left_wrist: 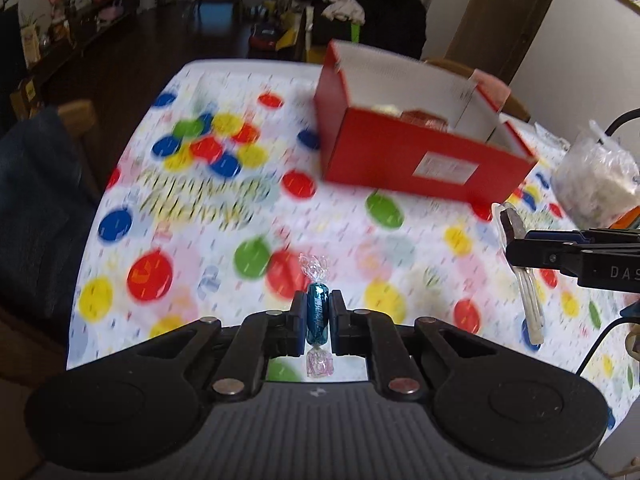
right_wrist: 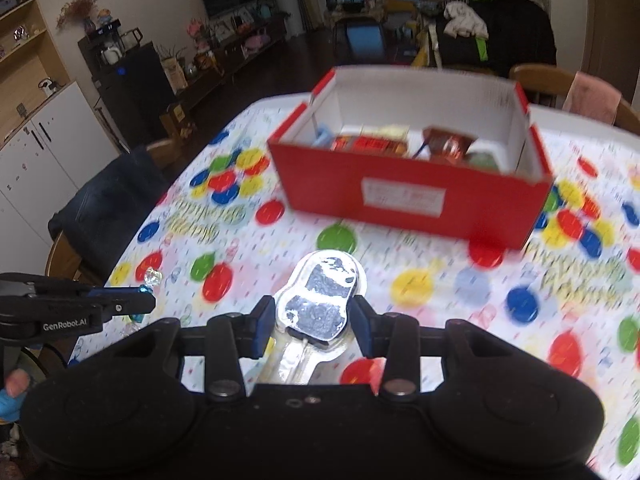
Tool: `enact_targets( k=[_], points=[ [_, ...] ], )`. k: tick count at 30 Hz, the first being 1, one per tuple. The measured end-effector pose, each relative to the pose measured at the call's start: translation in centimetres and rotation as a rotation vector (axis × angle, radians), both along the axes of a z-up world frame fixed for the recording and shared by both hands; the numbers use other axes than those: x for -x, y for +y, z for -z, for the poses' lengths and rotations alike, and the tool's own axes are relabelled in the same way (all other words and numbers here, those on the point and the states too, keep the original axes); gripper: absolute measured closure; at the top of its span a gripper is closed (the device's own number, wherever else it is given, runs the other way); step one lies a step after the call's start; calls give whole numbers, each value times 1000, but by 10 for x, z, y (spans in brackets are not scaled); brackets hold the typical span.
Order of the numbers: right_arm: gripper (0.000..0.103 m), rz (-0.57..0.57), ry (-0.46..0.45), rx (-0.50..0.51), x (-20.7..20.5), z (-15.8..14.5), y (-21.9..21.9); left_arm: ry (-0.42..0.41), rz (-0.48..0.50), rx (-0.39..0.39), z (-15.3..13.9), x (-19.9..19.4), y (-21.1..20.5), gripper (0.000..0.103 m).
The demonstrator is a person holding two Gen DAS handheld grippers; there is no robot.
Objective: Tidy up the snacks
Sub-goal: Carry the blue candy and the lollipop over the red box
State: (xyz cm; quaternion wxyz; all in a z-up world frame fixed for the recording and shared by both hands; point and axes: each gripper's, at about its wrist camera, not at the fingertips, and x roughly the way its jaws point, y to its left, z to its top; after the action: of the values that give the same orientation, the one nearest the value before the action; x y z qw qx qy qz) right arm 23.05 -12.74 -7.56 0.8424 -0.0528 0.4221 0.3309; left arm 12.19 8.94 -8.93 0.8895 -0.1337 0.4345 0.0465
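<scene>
My left gripper [left_wrist: 318, 316] is pinching a small blue foil-wrapped candy with clear twisted ends [left_wrist: 317, 312] across its middle, candy upright, both twists sticking out past the pads. Thin, slick wrapper and a narrow bite: a jolt could let it rotate or slide out downward.

My right gripper [right_wrist: 312, 316] is closed on a panda-shaped lollipop in clear plastic wrap [right_wrist: 320, 300], pads on the edges of the wide head, stick trailing back under the gripper body. The hold is on crinkly film rather than anything solid, so it could creep or pivot if I tilt.

Both views are motion-blurred, so I judge I'm mid-carry. The red cardboard box with white inside [right_wrist: 412, 196] sits ahead of both grippers on the polka-dot tabletop [left_wrist: 240, 208], already part full of wrapped snacks [right_wrist: 400, 146].

Risks as I see them:
- near wall of the box is tall; coming in low clips the rim and shoves the light box away
- both grippers converging on one opening could collide
- releasing too high, the candy bounces out
- clear plastic bag [left_wrist: 596, 176] off to the right of the left gripper could snag my right side's cable
</scene>
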Motion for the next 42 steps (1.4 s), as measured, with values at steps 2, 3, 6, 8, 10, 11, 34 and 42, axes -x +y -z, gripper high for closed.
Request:
enact_targets(
  k=[2,3,6,8,10,11,34,42],
  points=[
    [63,7,-21,-5,-8,-7,-4,-11,6,-10,-8,-12,-4,92],
    [63,10,-34,-7,-13,-11,-6,-21,10,-14,-13,-18,-6,92],
    [63,24,-67,-8,-28,-20,-12,-48,26,-33,-25,-36,-12,92],
    [63,31,-86,-10,-39,-26,-15,-63,35,-37,-32,-48,-15,92],
    [63,34,-105,-8,-50,-31,-17,-77,47,-45,-40,-62,-20,92],
    [63,35,-115,-6,-56,-34,-18,-83,52,-50,-43,-69,-22,92],
    [63,56,-136,-33,-158,-38,-23,71,9,-108,-6,-174,-12,92],
    [63,34,-113,-82,-143,-34,-32,82,128,-107,19,-163,-35,91]
  ],
)
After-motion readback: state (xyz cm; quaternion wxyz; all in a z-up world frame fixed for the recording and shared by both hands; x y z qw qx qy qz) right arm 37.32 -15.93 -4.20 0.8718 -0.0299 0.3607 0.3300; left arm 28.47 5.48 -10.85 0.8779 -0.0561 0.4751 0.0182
